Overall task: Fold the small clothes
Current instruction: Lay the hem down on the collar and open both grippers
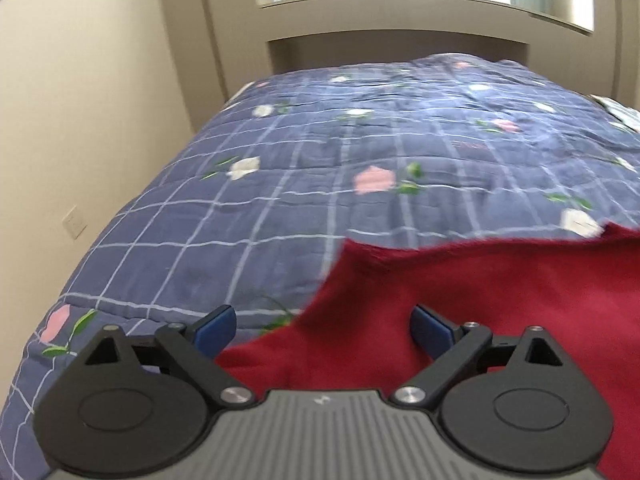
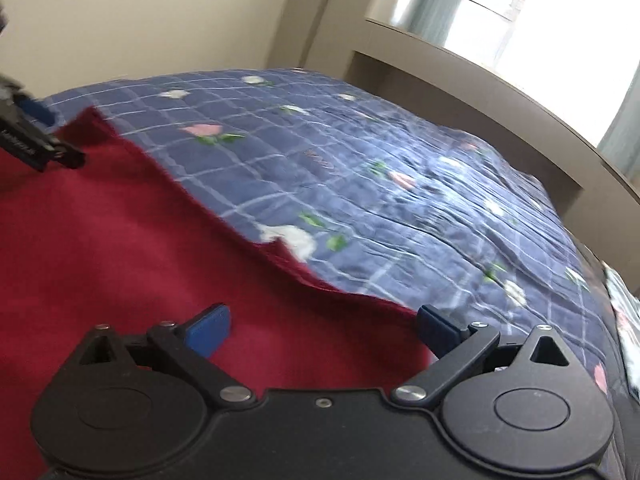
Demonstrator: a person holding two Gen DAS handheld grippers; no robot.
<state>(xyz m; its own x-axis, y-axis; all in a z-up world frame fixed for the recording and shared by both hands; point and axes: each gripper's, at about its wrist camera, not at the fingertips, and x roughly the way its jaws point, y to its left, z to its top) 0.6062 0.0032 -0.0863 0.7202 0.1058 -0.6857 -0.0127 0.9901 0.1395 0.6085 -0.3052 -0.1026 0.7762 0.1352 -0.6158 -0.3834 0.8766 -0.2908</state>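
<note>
A red garment [image 1: 500, 300] is lying spread on a bed covered by a blue checked quilt [image 1: 340, 148] with pink and white flowers, at the near end of the bed, its far hem running ragged across the quilt. Judging from how it lies, the work is sitting between folds: the cloth is lying on the quilt, gripped by neither tool, and both are hanging over its near part.

The left gripper [image 1: 322, 330] is standing wide open, its blue fingertips [image 1: 214, 330] well apart. The left one is hanging over the quilt, the right one over the red cloth, so the garment's left edge is passing between them; nothing is being pinched. The right gripper [image 2: 322, 330] is likewise spread wide, its blue fingertips [image 2: 208, 330] over the cloth on the left and at the garment's right edge on the right. I cannot tell whether either pad is brushing the fabric. The left tool is also showing at the far left of the right wrist view, near the far left corner of the garment.

The next move is probably calling for each pair of fingers to settle on an edge or corner, close on a single layer without catching the quilt below, and lift evenly so the cloth is carried over straight.
</note>
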